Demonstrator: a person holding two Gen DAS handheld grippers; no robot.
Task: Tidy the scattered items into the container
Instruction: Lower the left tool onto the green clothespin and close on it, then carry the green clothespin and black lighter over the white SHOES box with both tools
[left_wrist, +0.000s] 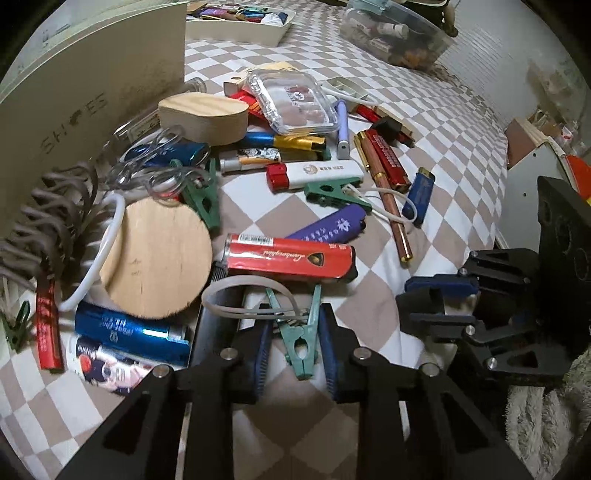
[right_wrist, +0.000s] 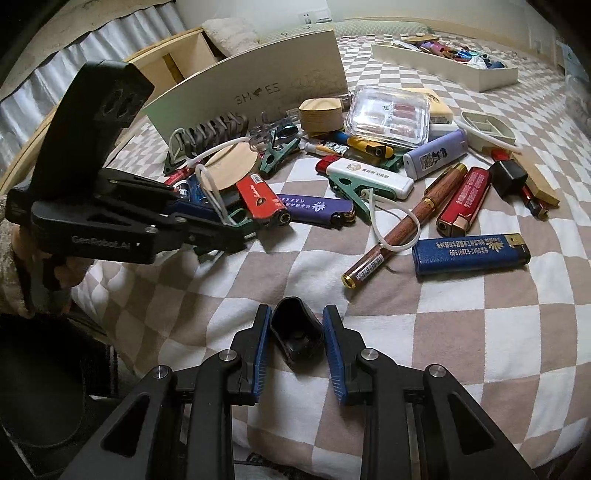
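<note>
Both jaws are clamped shut, the left gripper (left_wrist: 295, 354) on a green clothespin (left_wrist: 298, 341) plucked from the clutter, the right gripper (right_wrist: 295, 345) on a black cap (right_wrist: 297, 334), presumably bound for the white tray (right_wrist: 491, 79).

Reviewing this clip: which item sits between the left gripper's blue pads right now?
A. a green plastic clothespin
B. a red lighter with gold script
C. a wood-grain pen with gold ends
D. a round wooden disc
A: in the left wrist view the left gripper is closed on the green plastic clothespin, its blue pads pressing both sides, while the red lighter with gold script lies loose on the checkered cloth beyond it.
</note>
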